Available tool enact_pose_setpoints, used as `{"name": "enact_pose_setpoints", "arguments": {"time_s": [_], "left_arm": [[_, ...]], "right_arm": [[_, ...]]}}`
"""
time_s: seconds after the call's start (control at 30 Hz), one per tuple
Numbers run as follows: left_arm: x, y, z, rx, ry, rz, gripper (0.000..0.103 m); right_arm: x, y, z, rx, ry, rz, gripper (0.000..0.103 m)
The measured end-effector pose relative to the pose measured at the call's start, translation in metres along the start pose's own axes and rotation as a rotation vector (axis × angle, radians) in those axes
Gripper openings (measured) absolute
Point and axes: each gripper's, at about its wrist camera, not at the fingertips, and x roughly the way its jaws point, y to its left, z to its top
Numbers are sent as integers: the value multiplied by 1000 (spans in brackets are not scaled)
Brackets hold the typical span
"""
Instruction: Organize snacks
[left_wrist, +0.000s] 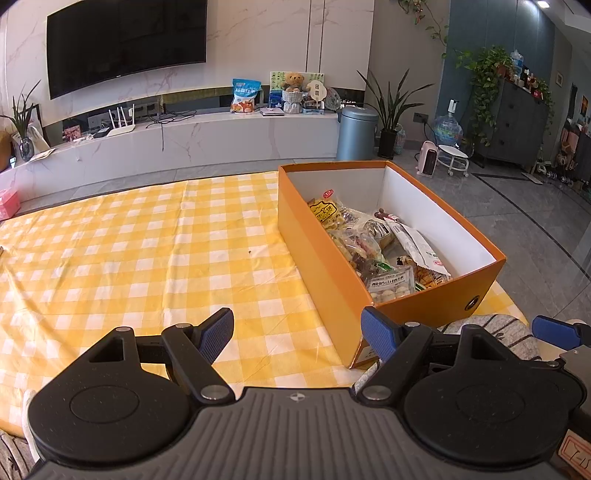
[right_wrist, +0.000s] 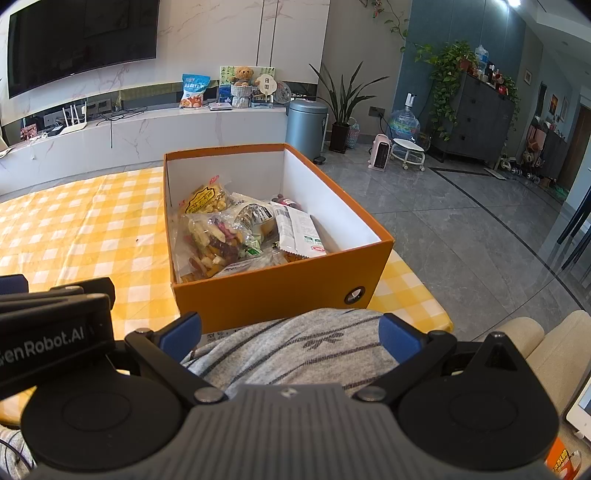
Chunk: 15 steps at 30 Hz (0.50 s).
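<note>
Left wrist: left gripper (left_wrist: 297, 338) wide open, empty, over the checked cloth (left_wrist: 129, 251); orange box (left_wrist: 321, 254) of snack packets (left_wrist: 373, 247) lies ahead-right, long axis running away.

Right wrist: right gripper (right_wrist: 290, 338) open, empty, above grey knee (right_wrist: 291, 350); box dead ahead, nearer this hand.

A home living room: wall-mounted television (left_wrist: 125, 40) at eleven o'clock, marble media shelf (left_wrist: 207, 136) with a teddy bear (left_wrist: 293, 81), potted plants (left_wrist: 388, 107) at one o'clock.
</note>
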Motion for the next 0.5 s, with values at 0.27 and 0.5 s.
{"name": "enact_pose_setpoints", "arguments": {"time_s": [0.27,0.5], "left_arm": [[0,0,-1,-3,4,2,92],[0,0,0,-4,3,2,92]], "right_arm": [[0,0,1,-1,4,0,99],[0,1,0,-3,6,1,99]]}}
